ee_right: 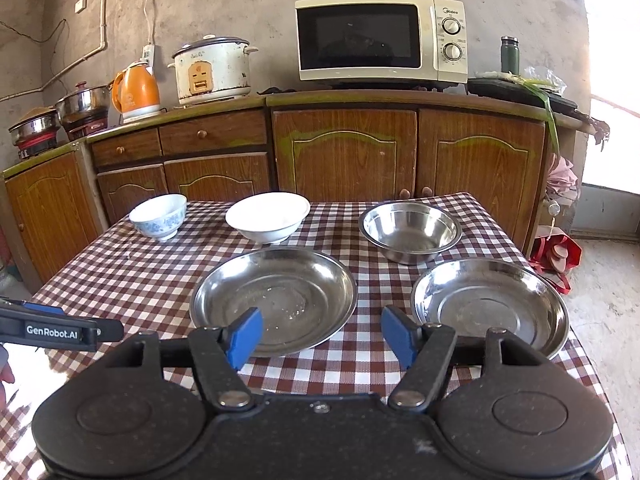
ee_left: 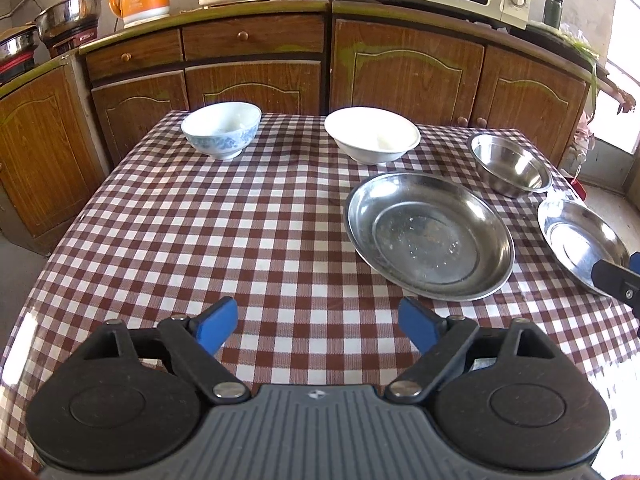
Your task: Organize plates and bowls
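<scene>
Bowls and plates, five in all, sit apart on a table [ee_right: 120, 276] under glossy brown-and-white gingham oilcloth; three are bowls and two are plates. Seen from the right wrist, a small porcelain bowl with blue floral pattern [ee_right: 159, 215] stands at ten o'clock of the cloth, a wide plain white bowl [ee_right: 267, 216] at twelve, and a deep polished steel bowl [ee_right: 410, 230] at one o'clock; a shallow round steel plate with a dull, speckled floor [ee_right: 273, 300] lies at the centre, and a brighter steel plate [ee_right: 490, 306] lies at three o'clock near the table edge. The right gripper [ee_right: 321, 336] hangs over the near edge, blue rubber pads spread wide and empty, between the two plates in view. The left gripper [ee_left: 318, 326] is likewise released, nothing between its blue pads, above bare cloth at seven o'clock of the speckled plate. Only the right view shows the whole microwave [ee_right: 380, 38] on the wooden cabinets; the left view crops its top, yet shows one right finger over the bright plate's rim.
</scene>
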Available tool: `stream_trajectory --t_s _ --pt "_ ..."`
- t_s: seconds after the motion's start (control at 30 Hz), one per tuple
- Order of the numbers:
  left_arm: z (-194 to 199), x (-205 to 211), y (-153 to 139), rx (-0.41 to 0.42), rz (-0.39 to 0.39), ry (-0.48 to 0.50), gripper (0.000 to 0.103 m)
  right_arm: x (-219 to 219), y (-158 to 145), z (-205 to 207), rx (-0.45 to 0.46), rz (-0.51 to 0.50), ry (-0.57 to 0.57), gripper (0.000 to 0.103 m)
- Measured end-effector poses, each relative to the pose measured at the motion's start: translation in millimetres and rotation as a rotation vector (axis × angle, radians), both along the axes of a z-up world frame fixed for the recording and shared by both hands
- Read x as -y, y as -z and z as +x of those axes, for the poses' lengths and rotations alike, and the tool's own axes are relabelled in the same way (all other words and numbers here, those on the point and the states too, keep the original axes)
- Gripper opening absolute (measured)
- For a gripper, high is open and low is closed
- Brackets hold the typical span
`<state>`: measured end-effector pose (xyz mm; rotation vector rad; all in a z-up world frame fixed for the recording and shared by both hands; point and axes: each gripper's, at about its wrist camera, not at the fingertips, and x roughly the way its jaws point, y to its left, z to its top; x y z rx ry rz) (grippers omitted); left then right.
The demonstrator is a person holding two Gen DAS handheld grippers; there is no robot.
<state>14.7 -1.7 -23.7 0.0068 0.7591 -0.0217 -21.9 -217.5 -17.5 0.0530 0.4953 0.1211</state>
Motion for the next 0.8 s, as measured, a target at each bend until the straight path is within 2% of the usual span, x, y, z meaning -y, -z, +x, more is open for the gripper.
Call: stream_trajectory --t_s 0.8 --pt "21 -3 5 -0.022 -0.013 -0.014 0.091 -3 7 24 -0.035 -0.003 -0.006 0.079"
